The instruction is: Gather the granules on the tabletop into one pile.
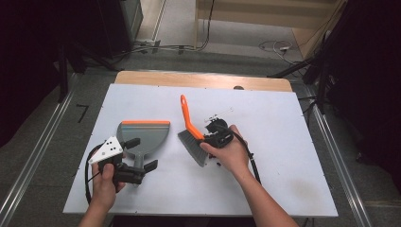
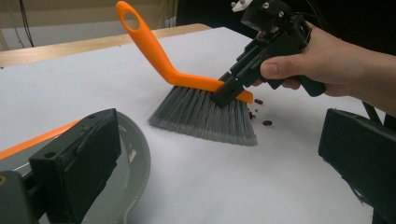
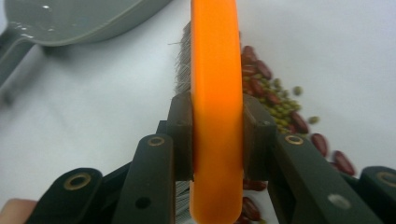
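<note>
My right gripper [image 1: 211,137] is clamped tight on the orange back of the brush [image 1: 189,124], bristles down on the white table [image 1: 265,142] mid-table, with red and green beans [image 3: 275,102] piled just beside the bristles. My left gripper [image 1: 142,153] has its jaws spread wide around the handle of the grey dustpan [image 1: 144,133], pads not pressing, dustpan flat just left of brush.
</note>
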Available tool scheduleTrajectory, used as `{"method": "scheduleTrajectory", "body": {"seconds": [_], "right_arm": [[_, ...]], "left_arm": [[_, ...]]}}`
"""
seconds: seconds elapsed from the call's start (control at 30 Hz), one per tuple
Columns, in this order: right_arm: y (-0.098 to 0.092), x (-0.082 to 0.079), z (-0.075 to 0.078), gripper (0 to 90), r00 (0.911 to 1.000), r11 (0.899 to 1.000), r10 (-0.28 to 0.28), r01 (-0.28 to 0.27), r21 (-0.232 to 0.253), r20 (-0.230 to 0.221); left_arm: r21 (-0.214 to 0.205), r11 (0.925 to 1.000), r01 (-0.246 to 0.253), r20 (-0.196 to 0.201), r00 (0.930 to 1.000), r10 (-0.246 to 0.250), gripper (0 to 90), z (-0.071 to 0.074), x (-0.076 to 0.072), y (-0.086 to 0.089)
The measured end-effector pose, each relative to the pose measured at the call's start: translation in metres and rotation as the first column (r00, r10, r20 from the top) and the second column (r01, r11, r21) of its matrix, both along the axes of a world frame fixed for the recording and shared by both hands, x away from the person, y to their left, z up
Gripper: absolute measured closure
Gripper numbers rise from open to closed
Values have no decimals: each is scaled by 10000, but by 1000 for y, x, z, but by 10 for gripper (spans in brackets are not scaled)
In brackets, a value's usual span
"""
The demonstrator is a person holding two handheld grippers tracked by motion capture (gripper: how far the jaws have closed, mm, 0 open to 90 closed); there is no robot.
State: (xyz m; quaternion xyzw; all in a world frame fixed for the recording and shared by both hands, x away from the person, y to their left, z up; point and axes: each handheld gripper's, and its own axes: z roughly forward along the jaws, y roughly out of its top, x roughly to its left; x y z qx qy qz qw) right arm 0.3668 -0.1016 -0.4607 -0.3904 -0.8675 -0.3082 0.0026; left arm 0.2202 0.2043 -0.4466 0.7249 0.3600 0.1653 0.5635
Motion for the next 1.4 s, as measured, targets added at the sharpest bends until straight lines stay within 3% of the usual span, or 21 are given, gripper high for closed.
{"method": "scheduleTrajectory", "body": {"seconds": [0.43, 1.0, 1.23, 1.3, 1.4], "right_arm": [[-29, 11, 0, 681, 9965, 9965, -841, 841, -2, 17], [-65, 17, 0, 680, 9828, 9826, -1847, 1848, 210, -64], [-63, 10, 15, 689, 9813, 9790, -1923, 1915, 703, 50], [-61, 10, 20, 689, 9819, 9763, -1893, 1883, 1066, -9], [-52, 14, 26, 690, 9814, 9743, -1919, 1900, 1210, 41]], "left_arm": [[13, 10000, 17, -33, 10000, -17, 0, -1, 0, -1], [41, 10000, 24, -77, 10000, -24, 0, -2, 1, -1], [4, 10000, 10, -65, 10000, -10, 0, -2, 1, 0], [3, 10000, 12, -83, 10000, -12, 0, -2, 1, -1], [28, 10000, 39, -61, 10000, -39, 0, -2, 1, -2]]}}
